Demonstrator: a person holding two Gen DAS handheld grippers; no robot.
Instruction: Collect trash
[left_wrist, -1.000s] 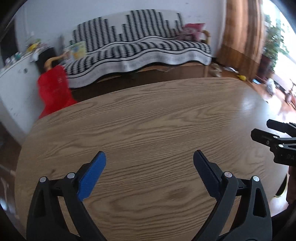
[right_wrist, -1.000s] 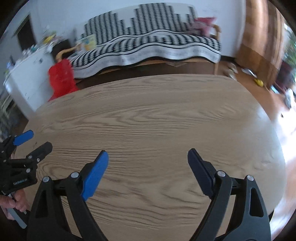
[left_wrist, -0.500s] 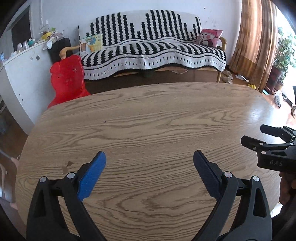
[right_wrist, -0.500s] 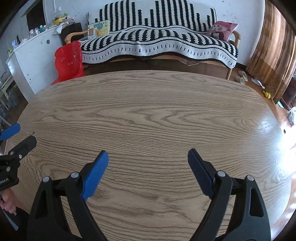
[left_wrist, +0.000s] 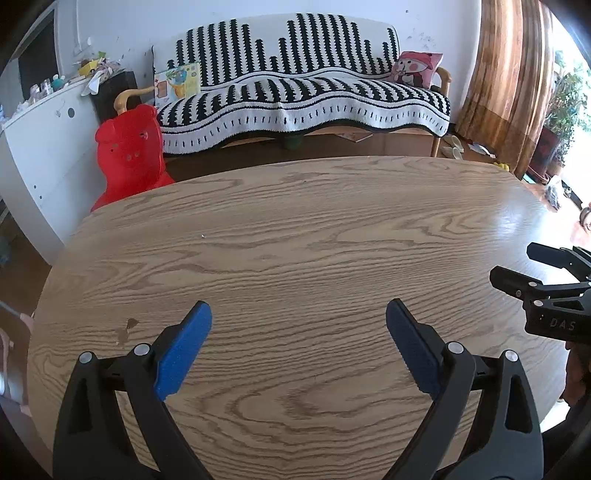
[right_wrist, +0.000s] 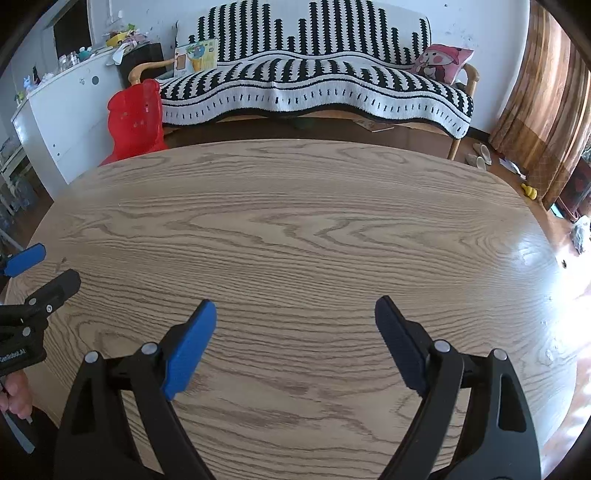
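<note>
While both grippers hover over the wooden table (left_wrist: 295, 240), left gripper (left_wrist: 298, 338) and right gripper (right_wrist: 295, 332) gape wide, empty; a tiny white speck (left_wrist: 202, 236), possibly trash, lies far-left.

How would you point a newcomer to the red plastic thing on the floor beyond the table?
Start at the striped sofa against the back wall and follow it to its left end, beside the white cabinet. On the floor there, just past the wooden table's far left edge, stands the red plastic chair. It is the only solid bright red thing, with a bear-shaped back dotted with small holes.
</note>
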